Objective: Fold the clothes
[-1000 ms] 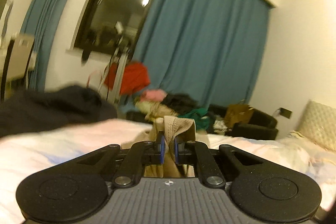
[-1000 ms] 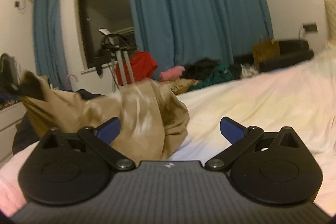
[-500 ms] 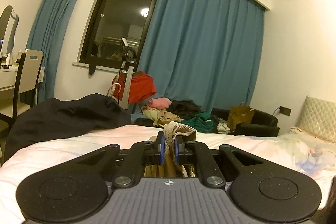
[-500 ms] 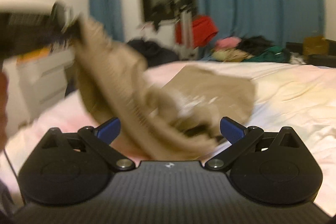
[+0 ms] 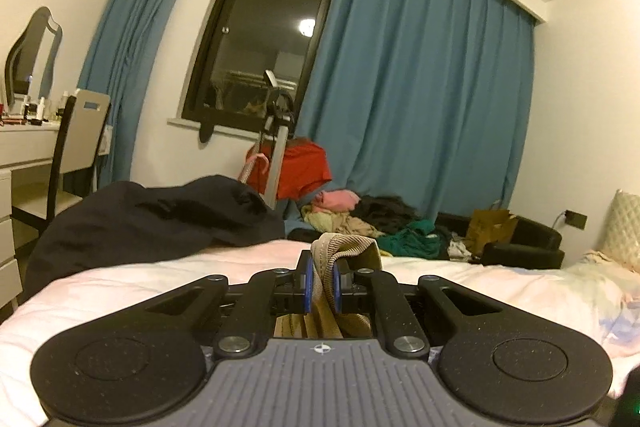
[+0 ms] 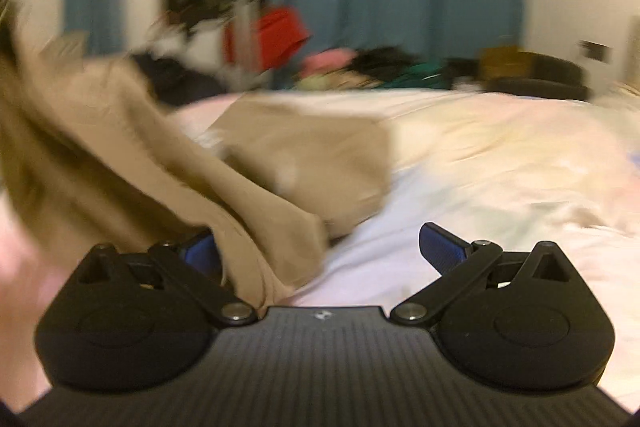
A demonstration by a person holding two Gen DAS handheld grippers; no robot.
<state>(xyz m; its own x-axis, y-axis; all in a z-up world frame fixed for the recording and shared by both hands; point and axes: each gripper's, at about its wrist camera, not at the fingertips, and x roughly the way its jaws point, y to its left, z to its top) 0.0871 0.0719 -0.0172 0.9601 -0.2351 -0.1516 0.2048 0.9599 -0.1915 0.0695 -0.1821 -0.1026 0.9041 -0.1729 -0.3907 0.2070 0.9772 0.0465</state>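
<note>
A tan ribbed garment point(image 5: 347, 245) is pinched between the blue pads of my left gripper point(image 5: 320, 287), which is shut on its hem; the cloth hangs below the jaws. In the right wrist view the same tan garment point(image 6: 304, 155) lies partly spread on the pale bed sheet point(image 6: 500, 167), with one part lifted to the upper left. A fold of it drapes over the left finger point(image 6: 200, 251) of my right gripper point(image 6: 320, 247), whose jaws stand wide open with nothing pressed between them. That view is motion-blurred.
A dark garment point(image 5: 160, 223) is heaped on the bed's far left. Beyond the bed are a clothes pile point(image 5: 360, 215), a red cloth on a rack point(image 5: 300, 167), a black sofa point(image 5: 520, 239), blue curtains and a window. A desk and chair point(image 5: 76, 147) stand at left.
The left gripper moved with the garment's hem still pinched, and the room view shifted. The right gripper swung over the bed, and the tan cloth now drapes over its left finger.
</note>
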